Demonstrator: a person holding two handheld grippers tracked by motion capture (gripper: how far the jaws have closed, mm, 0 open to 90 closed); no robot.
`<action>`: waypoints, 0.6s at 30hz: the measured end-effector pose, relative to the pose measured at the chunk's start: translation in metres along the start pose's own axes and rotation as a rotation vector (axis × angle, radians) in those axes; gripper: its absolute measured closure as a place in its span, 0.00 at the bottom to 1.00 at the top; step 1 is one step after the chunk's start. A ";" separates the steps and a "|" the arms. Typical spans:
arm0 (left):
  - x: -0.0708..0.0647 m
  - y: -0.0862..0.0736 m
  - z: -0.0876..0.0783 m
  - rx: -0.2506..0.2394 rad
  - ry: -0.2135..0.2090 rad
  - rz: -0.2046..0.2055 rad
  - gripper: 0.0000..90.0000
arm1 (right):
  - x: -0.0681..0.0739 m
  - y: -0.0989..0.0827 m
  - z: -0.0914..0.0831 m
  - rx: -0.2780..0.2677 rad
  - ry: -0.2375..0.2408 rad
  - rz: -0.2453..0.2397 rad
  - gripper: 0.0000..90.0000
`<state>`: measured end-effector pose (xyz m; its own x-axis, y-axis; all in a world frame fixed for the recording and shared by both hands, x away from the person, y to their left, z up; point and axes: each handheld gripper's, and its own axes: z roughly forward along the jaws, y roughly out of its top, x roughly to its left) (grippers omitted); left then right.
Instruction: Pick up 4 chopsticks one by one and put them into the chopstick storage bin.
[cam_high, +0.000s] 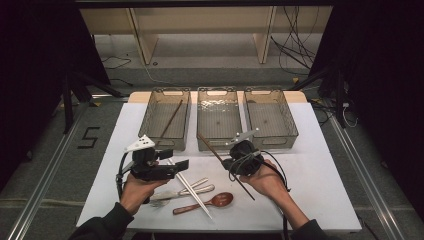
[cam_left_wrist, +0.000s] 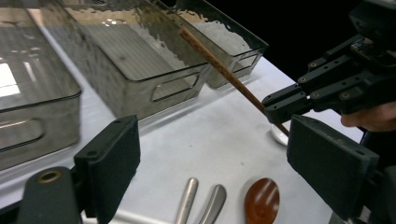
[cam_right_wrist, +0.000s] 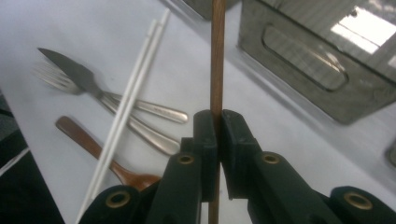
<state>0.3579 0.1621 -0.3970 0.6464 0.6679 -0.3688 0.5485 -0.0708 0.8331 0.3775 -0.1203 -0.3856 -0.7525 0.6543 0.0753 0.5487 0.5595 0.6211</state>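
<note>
Right hand-held gripper (cam_right_wrist: 217, 122) view: jaws clamp brown chopstick (cam_right_wrist: 217, 60); high view can't tell.

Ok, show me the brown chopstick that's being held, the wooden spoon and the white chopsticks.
brown chopstick (cam_right_wrist: 217, 56), right gripper view, on the shaft above the clamping jaws.
wooden spoon (cam_high: 223, 199), high view, on its bowl.
white chopsticks (cam_right_wrist: 133, 88), right gripper view, mid-length of the pair.

Three clear grey plastic bins (cam_high: 218, 118) sit side by side at the white table's (cam_high: 310, 190) far edge. Nearer lie white chopsticks (cam_high: 192, 190), a metal knife and fork (cam_high: 172, 196) and a brown wooden spoon (cam_high: 220, 200).
</note>
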 end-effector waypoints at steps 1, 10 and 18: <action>-0.001 0.001 0.003 0.000 -0.005 -0.003 0.20 | 0.002 0.001 -0.001 -0.006 0.004 -0.001 0.95; -0.009 0.011 0.024 -0.011 -0.066 -0.051 0.31 | 0.018 0.007 -0.005 -0.066 0.034 -0.053 0.95; -0.014 0.011 0.034 0.012 -0.104 -0.073 0.49 | 0.028 0.009 -0.005 -0.115 0.058 -0.086 0.95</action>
<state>0.3735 0.1268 -0.3965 0.6561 0.5910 -0.4694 0.6018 -0.0344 0.7979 0.3598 -0.0999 -0.3738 -0.8166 0.5740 0.0606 0.4384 0.5485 0.7120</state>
